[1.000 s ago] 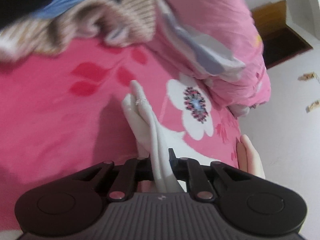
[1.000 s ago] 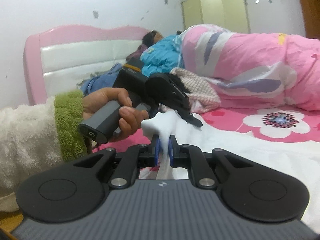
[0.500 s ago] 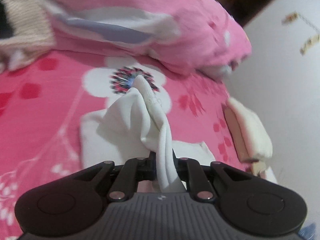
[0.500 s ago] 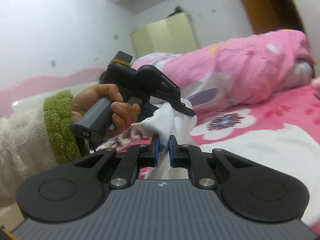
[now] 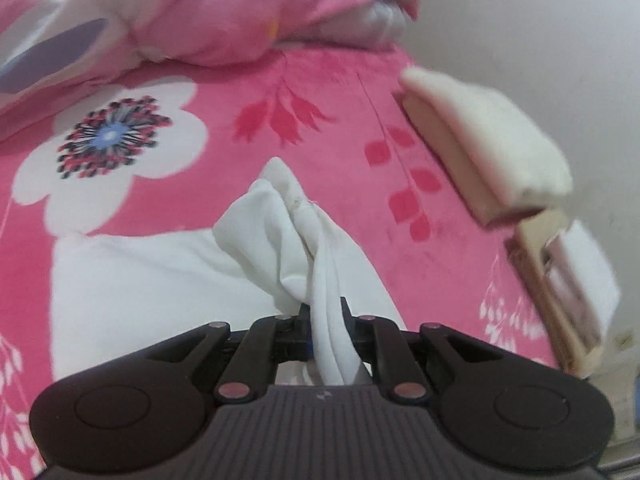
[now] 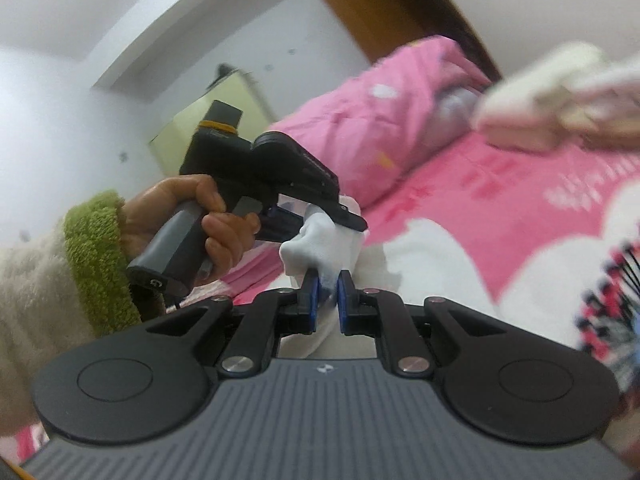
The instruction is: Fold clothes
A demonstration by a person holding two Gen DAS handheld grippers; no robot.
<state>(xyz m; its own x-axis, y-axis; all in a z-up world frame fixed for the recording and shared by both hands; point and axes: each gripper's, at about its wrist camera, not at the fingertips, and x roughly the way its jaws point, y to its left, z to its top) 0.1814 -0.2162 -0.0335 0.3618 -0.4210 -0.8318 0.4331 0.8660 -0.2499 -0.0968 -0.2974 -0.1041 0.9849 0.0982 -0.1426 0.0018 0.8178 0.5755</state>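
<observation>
The left hand-held gripper [image 5: 325, 320] is clenched on a bunched fold of the white garment [image 5: 168, 276], and only its own view shows the rest of that cloth spread flat on the pink flowered bed sheet [image 5: 256, 92] just below and to the left of its jaws. The right hand-held gripper [image 6: 325, 294] pinches another bunch of the same garment between its blue pads [image 6: 310, 300]; only this view shows the person's hand [image 6: 192, 220] and green cuff [image 6: 96, 264] holding the left tool just ahead. Folded cream clothes [image 5: 492, 140] lie ahead and right near the bed's edge, a pink quilt [image 5: 224, 8] is heaped beyond, with white walls [image 6: 52, 100], a pale wardrobe [image 6: 188, 132] and a brown door [image 6: 376, 12] behind.
</observation>
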